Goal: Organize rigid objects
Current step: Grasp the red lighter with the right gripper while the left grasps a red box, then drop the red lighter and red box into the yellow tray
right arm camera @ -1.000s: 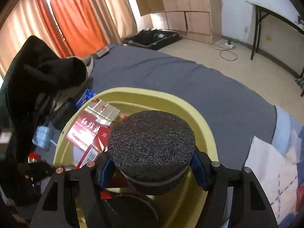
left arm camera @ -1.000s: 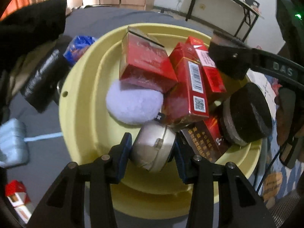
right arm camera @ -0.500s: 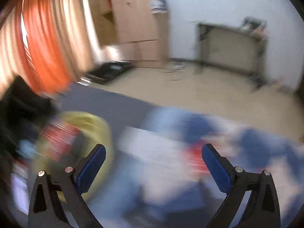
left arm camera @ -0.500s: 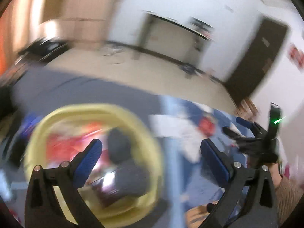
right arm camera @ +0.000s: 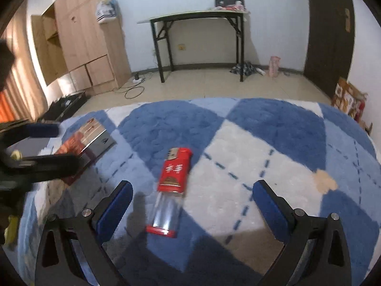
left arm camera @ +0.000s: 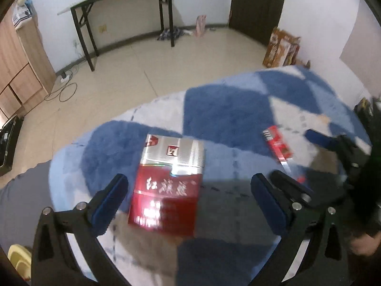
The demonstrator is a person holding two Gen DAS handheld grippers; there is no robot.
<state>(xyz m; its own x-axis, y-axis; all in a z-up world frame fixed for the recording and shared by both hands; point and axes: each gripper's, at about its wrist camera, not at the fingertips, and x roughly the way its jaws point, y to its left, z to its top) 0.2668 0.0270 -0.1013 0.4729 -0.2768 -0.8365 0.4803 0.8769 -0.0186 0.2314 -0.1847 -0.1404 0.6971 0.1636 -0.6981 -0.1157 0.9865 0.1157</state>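
Both of your grippers have swung away from the yellow basin, where a second ago the left held a round compact and the right a black foam disc; both loads are gone from the jaws now, so that pair looks delivered and you are lining up the next 2 items on the blue-and-white blanket (right arm camera: 262, 157). Your left gripper (left arm camera: 189, 199) hovers low over the blanket with its jaws wide and empty, and the big pack (left arm camera: 167, 183), red below and silver above, lies flat between them, its long side running away from you. It looks wide, so I judge you will need nearly the full opening to span it. Your right gripper (right arm camera: 191, 202) hangs likewise, jaws wide and holding nothing, pitched down at the small pack (right arm camera: 172, 188), red with a clear lower half, which lies flat near the middle of the blanket, just left of centre between the jaws. The 2 packs sit well apart, the big one toward the blanket's left edge. Only a corner of the basin (left arm camera: 17, 261) shows, at the lower left of the left view.
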